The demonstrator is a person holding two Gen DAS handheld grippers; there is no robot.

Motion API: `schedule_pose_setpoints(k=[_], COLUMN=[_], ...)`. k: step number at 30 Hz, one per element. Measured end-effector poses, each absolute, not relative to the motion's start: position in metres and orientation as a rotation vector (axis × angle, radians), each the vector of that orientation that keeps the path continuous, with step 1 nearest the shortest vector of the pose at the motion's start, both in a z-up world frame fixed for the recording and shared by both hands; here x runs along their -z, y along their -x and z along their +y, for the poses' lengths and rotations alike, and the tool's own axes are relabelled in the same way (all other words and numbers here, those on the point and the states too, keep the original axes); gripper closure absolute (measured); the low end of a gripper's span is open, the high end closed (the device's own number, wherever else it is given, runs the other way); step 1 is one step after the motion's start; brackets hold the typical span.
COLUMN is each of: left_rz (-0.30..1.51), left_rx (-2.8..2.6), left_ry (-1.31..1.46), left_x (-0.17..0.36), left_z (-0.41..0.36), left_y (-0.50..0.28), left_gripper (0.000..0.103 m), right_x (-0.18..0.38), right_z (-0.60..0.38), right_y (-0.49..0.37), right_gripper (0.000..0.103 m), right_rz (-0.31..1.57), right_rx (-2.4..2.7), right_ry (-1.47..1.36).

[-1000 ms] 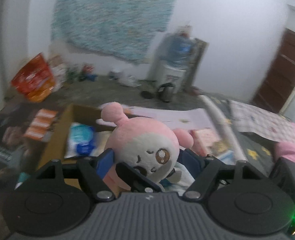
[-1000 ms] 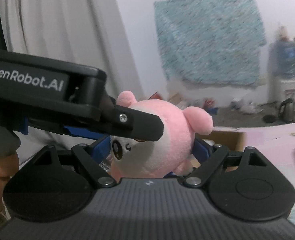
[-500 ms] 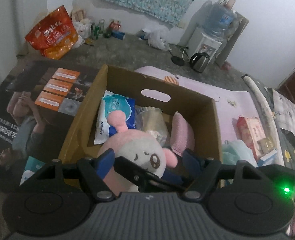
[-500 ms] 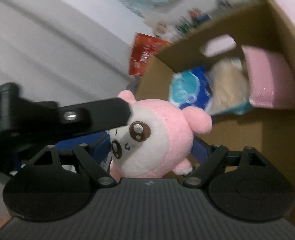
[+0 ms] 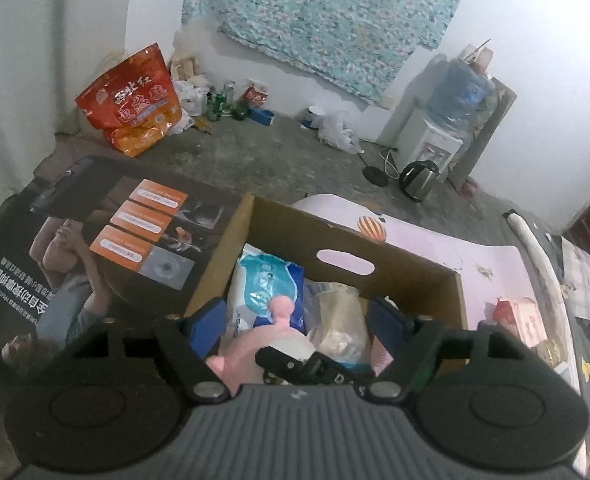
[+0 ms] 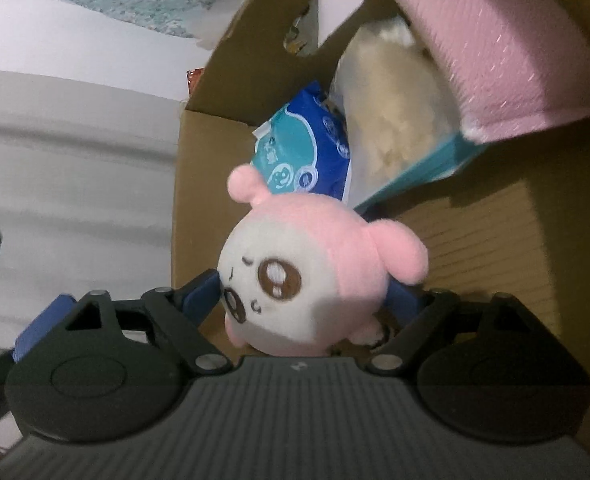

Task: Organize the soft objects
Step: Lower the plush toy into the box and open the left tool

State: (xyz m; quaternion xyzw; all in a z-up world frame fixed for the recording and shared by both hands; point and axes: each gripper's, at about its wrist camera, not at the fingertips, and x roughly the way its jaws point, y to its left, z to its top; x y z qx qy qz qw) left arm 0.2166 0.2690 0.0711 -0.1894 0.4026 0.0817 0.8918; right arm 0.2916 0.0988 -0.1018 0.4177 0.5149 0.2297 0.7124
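The pink plush toy [image 6: 307, 280] is held in the right claw [image 6: 303, 290], whose blue pads [image 6: 203, 290] are pressed against its two sides; these jaws are set wide and have just been opening. The toy is tilted, face to the left in the right wrist view, and is hung inside the cardboard box [image 6: 199, 168], above the bare near part of the box floor.

In the left wrist view the toy [image 5: 251, 348] is seen low between the fingers of the left claw [image 5: 297, 320], but it is not pressed by those pads: a gap is left on the right side. These jaws are spread and have also just been opening. One black finger of the right claw is laid across the toy there.

Behind the toy, a blue wipes pack [image 6: 311, 156], a clear bag of cream fluff [image 6: 391, 108] and a pink cushion [image 6: 495, 48] are packed against the far wall of the box.

The box is set on a pink mat [image 5: 475, 256]. A printed flat carton [image 5: 95, 240] is laid beside it, and a red bag [image 5: 131, 96] is propped by the wall.
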Motion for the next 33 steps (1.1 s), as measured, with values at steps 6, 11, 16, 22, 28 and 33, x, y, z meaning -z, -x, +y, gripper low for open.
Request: schedule_pose_setpoints(k=[6,11,16,22,28,33], left_rz=[0.847,0.843,0.825,0.811,0.797,0.704], left_rx=[-0.183,-0.185,-0.187,-0.190,-0.174,-0.116], left_ry=[0.409,0.414,0.405,0.405,0.389,0.370], left_x=[-0.067,-0.070,-0.079,-0.087,-0.101,-0.126], left_z=[0.277,0.279,0.278,0.275,0.271,0.258], left_y=[-0.213,-0.206,-0.197,-0.185,-0.164,-0.122], left_gripper=[0.023,0.023,0.020,0.019,0.019,0.012], right_x=[0.112,0.111,0.095,0.076,0.044,0.001], right_z=[0.109,0.108,0.101,0.089,0.069,0.031], right_y=[-0.292,-0.298,-0.290,-0.281,-0.260,-0.223], right_gripper=[0.009,0.004,0.002,0.002,0.002,0.002], right_rz=[1.184,1.222,1.208,1.145,1.078,0.962], right_rx=[-0.518,-0.529,-0.532,-0.529,-0.602,-0.693], right_ry=[-0.933,-0.944,-0.928,-0.928,-0.926,-0.903])
